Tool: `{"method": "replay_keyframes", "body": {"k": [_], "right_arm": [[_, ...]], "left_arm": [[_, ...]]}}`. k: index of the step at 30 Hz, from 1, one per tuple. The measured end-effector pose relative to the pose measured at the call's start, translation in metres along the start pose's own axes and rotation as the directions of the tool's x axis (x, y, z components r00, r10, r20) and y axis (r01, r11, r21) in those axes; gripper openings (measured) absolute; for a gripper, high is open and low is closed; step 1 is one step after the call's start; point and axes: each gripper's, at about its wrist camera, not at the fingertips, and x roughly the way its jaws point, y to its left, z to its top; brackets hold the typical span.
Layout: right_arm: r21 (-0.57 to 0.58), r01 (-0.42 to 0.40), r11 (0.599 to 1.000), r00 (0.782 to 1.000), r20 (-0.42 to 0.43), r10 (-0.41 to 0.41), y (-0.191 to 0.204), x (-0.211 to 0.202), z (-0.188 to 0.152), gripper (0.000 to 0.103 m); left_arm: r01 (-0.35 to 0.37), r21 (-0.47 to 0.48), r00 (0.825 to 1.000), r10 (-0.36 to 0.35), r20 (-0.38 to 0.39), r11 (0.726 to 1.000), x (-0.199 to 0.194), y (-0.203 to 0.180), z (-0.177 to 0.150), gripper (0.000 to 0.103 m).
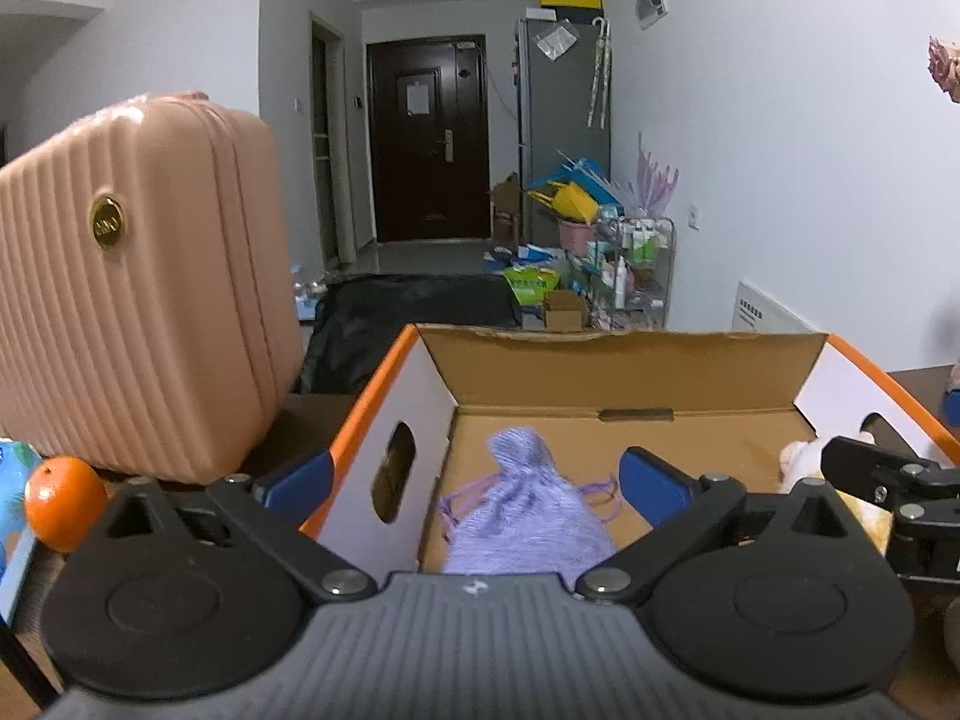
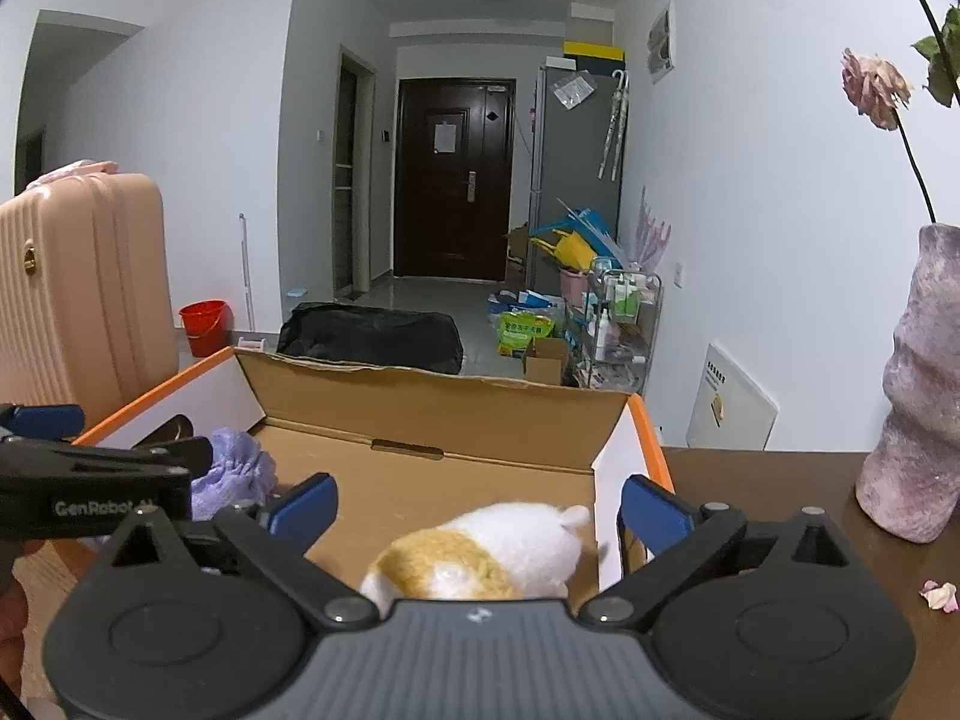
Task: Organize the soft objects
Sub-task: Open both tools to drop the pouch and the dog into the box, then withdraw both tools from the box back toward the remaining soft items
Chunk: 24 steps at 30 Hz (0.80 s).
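Note:
An open cardboard box (image 1: 630, 360) with orange-edged white walls stands on the table. A purple knitted pouch (image 1: 528, 516) lies inside it at the left; it also shows in the right wrist view (image 2: 234, 471). A white and tan plush toy (image 2: 486, 558) lies inside at the right, its edge showing in the left wrist view (image 1: 801, 459). My left gripper (image 1: 477, 480) is open above the pouch, touching nothing. My right gripper (image 2: 477, 510) is open above the plush toy, apart from it. The box (image 2: 432, 408) fills the middle of the right wrist view.
A pink ribbed suitcase (image 1: 132, 288) stands left of the box, with an orange (image 1: 65, 503) at its foot. A mottled purple vase (image 2: 918, 384) with a dried rose stands on the brown table (image 2: 780, 480) at the right. Petals (image 2: 939, 594) lie near it.

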Motion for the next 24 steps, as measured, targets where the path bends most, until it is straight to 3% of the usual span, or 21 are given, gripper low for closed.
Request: {"method": "replay_keyframes", "body": {"k": [12,24], "right_arm": [[0.014,-0.005,1.0,1.0,0.004,0.005,0.003,-0.01,-0.011,0.103],[0.143,-0.022,0.99,0.998,0.054,0.015,-0.003,-0.054,-0.036,0.103]], "left_arm": [[0.049,-0.092,0.999,-0.049,0.007,0.995,-0.019,0.014,-0.012,0.103],[0.055,-0.099,0.998,-0.05,0.047,0.994,-0.061,0.022,-0.03,0.103]]}}
